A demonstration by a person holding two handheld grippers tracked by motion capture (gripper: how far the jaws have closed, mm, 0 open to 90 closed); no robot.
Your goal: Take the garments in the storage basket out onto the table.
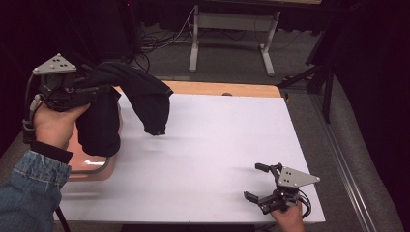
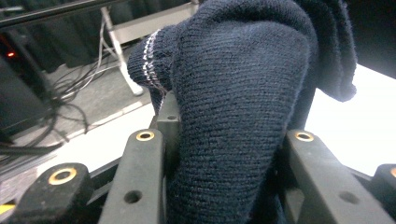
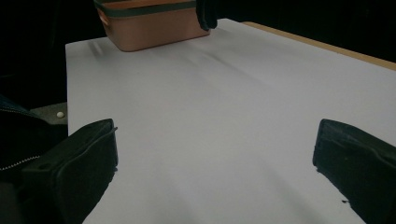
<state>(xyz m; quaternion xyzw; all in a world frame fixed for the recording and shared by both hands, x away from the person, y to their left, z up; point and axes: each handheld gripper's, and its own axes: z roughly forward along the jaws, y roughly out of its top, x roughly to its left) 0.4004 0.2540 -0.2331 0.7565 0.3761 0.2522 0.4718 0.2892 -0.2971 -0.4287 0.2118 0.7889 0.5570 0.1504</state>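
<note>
Left gripper view: sweater (image 2: 243, 93) hides gripper (image 2: 224, 154) jaws.

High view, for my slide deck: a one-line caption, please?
Left gripper lifts a dark knit garment above a pink bin; right gripper rests open.

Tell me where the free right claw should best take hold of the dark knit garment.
Probably the loose hanging end of the dark knit garment, approached from the person's right side, low over the white table cover. That end dangles free, while the left claw clamps the bunched top. The right claw stands open.
</note>
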